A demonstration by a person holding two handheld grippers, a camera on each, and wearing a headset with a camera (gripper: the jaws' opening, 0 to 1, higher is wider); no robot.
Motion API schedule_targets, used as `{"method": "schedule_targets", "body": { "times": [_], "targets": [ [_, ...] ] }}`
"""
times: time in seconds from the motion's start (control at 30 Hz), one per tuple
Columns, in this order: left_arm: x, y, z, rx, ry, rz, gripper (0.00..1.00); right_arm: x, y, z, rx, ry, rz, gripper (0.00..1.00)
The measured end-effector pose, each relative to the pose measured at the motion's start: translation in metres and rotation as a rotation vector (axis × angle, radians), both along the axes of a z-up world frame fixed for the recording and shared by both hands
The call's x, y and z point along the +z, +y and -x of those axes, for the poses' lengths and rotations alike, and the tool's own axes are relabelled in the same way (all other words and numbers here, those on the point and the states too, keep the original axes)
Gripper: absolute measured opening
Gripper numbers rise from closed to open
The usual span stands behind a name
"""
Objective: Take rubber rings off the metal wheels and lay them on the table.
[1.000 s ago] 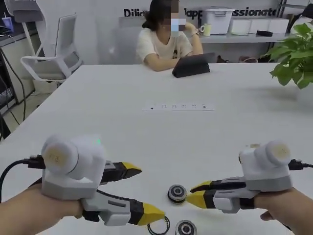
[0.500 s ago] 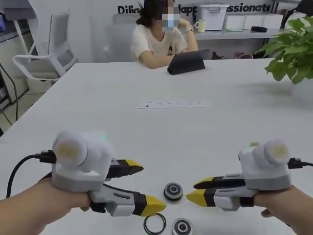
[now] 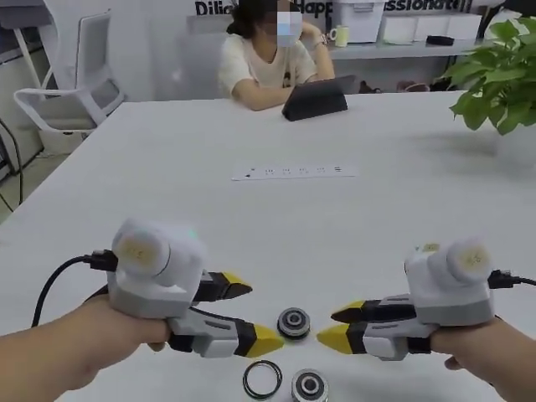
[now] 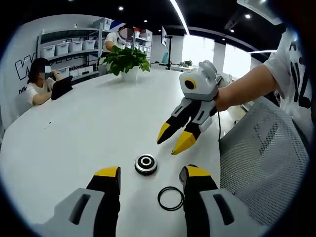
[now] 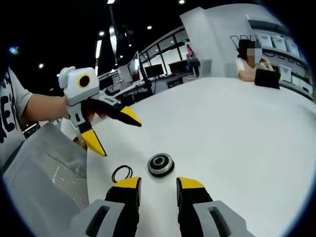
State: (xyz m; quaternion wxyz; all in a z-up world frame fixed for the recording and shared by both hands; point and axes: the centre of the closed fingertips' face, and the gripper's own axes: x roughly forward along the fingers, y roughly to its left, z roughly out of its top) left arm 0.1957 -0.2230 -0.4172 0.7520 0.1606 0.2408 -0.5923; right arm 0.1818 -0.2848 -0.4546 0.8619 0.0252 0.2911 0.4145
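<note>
The left hand-held gripper [image 3: 252, 316] is held low over the white bench [image 3: 377, 226]. Its yellow-tipped jaws are spread wide and nothing is gripped between them. Just beyond its lower jaw tip, towards the person, a thin black rubber ring [image 3: 262, 379] is seen lying flat and loose on the bench. From this, one ring is judged to be already off and laid down.

Straight ahead of the left hand-held gripper, between the two sets of jaw tips, a small round metal wheel [image 3: 294, 322] lies flat. A dark band is seen round its rim, and this is taken to be a rubber ring not yet removed. A second metal wheel [image 3: 310, 387] lies just beside the loose ring, below the gap between the two tools. Whether a ring is still worn by it cannot be told.

The right hand-held gripper [image 3: 336, 326] is pointed at the first wheel from the opposite side. Its jaws are parted by a narrower gap and nothing is held. Its tips are near the wheel but not touching it.

The step in hand is judged to be the approach to the first wheel. For the next move, the wheel would need to be pinned by one tool while the band's edge is caught by a jaw tip of the other and peeled off. Little purchase is offered by so thin a band, and an unpinned wheel could be pushed across the bench.
</note>
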Motion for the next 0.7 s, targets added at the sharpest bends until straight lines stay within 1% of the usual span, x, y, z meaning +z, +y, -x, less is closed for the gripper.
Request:
{"method": "schedule_targets", "body": {
  "times": [0.1, 0.23, 0.37, 0.5, 0.63, 0.7],
  "targets": [
    [-0.004, -0.003, 0.0, -0.003, 0.009, -0.006, 0.45, -0.001, 0.001, 0.0, -0.002, 0.003, -0.006, 0.27],
    [-0.01, -0.008, -0.001, -0.015, 0.011, -0.018, 0.45, -0.004, 0.001, 0.0, 0.005, 0.006, -0.001, 0.27],
    [-0.015, -0.013, -0.004, -0.017, 0.015, -0.024, 0.42, -0.006, 0.002, 0.0, 0.004, 0.012, -0.005, 0.27],
    [-0.019, -0.018, -0.005, -0.024, 0.018, -0.033, 0.4, -0.007, 0.003, 0.0, 0.01, 0.015, -0.007, 0.27],
    [-0.026, -0.022, -0.007, -0.03, 0.019, -0.053, 0.34, -0.008, 0.004, 0.001, 0.018, 0.014, -0.002, 0.27],
    [-0.028, -0.025, -0.008, -0.03, 0.017, -0.058, 0.33, -0.009, 0.004, 0.001, 0.022, 0.015, 0.005, 0.27]
  ]
}}
